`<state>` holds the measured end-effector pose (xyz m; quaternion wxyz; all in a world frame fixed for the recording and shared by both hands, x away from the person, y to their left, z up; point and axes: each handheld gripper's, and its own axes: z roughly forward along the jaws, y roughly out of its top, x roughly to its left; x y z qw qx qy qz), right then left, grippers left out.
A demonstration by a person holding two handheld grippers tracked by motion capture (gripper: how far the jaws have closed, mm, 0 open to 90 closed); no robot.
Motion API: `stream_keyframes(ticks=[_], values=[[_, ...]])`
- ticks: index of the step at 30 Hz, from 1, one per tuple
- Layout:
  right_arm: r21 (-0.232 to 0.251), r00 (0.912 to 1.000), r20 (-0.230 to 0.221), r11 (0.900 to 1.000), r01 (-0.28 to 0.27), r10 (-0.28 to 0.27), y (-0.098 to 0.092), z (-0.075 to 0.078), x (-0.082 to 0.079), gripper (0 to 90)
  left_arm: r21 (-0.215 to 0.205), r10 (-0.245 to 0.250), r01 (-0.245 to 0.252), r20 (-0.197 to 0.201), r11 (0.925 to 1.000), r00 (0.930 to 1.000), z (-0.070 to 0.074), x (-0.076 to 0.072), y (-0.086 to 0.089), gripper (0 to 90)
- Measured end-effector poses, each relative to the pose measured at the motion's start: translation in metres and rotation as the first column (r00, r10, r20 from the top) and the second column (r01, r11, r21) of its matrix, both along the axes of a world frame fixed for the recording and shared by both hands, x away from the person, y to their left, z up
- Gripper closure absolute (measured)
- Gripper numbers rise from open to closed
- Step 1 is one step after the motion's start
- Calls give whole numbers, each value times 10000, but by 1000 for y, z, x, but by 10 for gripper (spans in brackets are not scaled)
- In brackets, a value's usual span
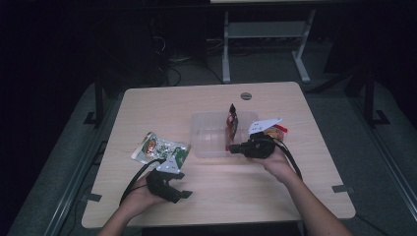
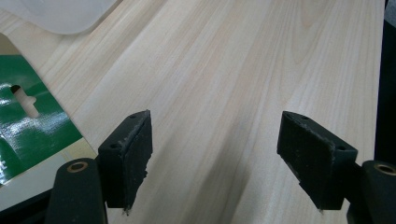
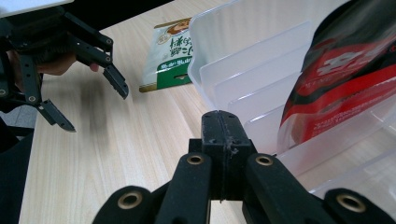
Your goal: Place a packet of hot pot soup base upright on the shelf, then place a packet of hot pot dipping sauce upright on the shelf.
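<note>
A clear plastic rack (image 1: 206, 142) with dividers stands at the middle of the table. A red and black packet (image 1: 232, 123) stands upright in a slot at its right end. My right gripper (image 1: 232, 147) is shut with nothing between its jaws, its tip by the rack's near right wall, just below that packet. In the right gripper view the shut gripper (image 3: 226, 135) points at the rack (image 3: 243, 70), with the red packet (image 3: 345, 79) just to the right. My left gripper (image 1: 183, 195) hangs open over bare wood near the front left, below a green and white packet (image 1: 160, 147).
An orange and red packet (image 1: 276, 132) lies right of the rack, behind my right hand. In the left gripper view the green packet (image 2: 28, 121) lies left of the open gripper (image 2: 215, 154), with the rack's corner (image 2: 60, 14) at top left. A table leg frame (image 1: 265, 44) stands beyond the far edge.
</note>
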<state>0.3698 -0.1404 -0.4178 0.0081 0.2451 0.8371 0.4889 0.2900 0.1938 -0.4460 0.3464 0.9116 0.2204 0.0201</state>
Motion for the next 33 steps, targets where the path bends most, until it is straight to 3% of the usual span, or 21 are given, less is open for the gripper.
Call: stream_keyframes(ticks=[7, 14, 21, 27, 33], values=[[-6, 9999, 99, 10000, 43, -43, -3, 3, -2, 895, -5, 8, -8, 4, 10000, 10000, 0, 0, 0, 262], [-21, 9994, 166, 9996, 299, -299, -15, 12, -11, 706, -2, 29, -29, -7, 10000, 10000, 0, 0, 0, 262], [-145, 9967, 496, 9978, 654, -646, -33, 20, -15, 644, 43, -5, 5, -1, 10000, 10000, 1, -1, 1, 262], [-124, 9896, 580, 9911, 1327, -1318, -55, 25, -9, 580, -123, 152, -154, -92, 9998, 9998, 0, -2, 1, 263], [-338, 9760, 618, 9769, 2110, -2087, -80, 23, 0, 560, -66, 120, -121, -110, 9999, 9999, -1, 0, 1, 262]])
